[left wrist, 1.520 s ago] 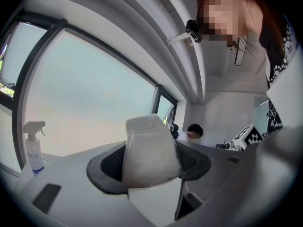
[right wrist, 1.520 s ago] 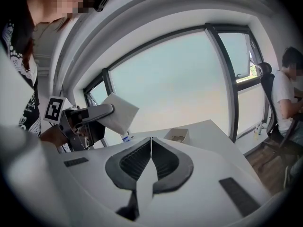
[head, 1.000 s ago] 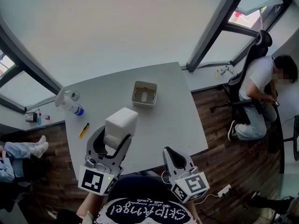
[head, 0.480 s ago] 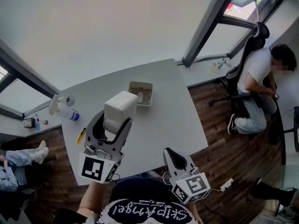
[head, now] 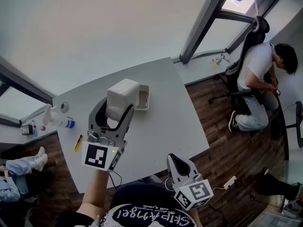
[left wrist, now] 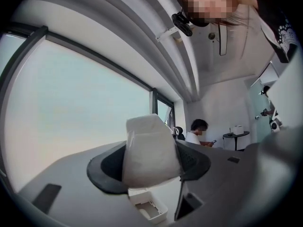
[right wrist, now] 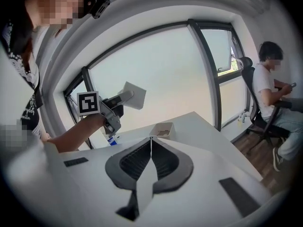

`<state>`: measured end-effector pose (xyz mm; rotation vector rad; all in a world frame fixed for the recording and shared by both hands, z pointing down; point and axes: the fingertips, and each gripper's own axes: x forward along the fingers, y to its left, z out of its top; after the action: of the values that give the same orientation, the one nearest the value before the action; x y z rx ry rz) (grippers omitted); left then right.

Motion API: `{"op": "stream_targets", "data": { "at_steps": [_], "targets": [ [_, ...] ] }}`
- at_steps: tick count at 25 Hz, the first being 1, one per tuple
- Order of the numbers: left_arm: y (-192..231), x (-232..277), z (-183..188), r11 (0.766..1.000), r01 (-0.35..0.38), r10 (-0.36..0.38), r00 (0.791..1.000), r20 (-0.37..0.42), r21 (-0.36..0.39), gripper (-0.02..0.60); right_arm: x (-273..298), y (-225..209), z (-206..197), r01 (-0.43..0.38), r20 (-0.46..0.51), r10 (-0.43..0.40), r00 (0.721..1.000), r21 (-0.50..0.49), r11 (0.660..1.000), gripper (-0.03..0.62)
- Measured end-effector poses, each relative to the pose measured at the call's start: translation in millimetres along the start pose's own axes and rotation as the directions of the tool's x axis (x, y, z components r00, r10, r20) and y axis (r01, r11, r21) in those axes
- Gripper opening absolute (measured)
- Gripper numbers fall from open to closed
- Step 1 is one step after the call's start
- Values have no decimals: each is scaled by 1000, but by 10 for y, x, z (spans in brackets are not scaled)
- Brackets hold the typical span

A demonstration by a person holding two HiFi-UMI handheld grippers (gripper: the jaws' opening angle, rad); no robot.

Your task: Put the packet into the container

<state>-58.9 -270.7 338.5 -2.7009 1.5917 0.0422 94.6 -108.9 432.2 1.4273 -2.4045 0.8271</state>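
Observation:
A white packet (head: 122, 98) sits clamped between the jaws of my left gripper (head: 114, 113), held in the air above the grey table (head: 161, 122). In the left gripper view the packet (left wrist: 150, 150) fills the gap between the jaws, and the small square container (left wrist: 147, 208) shows below it. From the head camera the beige container (head: 143, 98) lies just right of the packet, partly hidden by it. The right gripper view shows the packet (right wrist: 129, 94) aloft and the container (right wrist: 162, 129) on the table. My right gripper (head: 176, 163) is shut and empty, low near the table's front edge.
A spray bottle (head: 56, 118) and a roll of tape (head: 64, 107) stand at the table's left end, with a yellow marker (head: 77, 143) nearby. A seated person (head: 259, 79) is on an office chair at the right. A power strip (head: 226, 185) lies on the wooden floor.
My left gripper has carried the packet forward and up, from over the middle of the table to beside the container. The right gripper has hardly moved.

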Motion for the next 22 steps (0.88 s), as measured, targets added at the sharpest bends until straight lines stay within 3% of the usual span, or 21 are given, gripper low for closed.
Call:
{"op": "stream_targets", "data": {
  "at_steps": [6,14,22],
  "targets": [
    [27,196,-95,1000,16,-16,1000,-10,2,278,-21,-73,-56,40,-4,-40,999,30,999,15],
    [69,380,-398,999,-8,5,996,-86,-40,278,-6,-74,-75,50,-9,-50,999,50,997,15],
    [187,551,-797,999,-26,20,987,-157,-36,278,58,-34,-128,43,-24,-41,999,58,997,15]
  ]
}}
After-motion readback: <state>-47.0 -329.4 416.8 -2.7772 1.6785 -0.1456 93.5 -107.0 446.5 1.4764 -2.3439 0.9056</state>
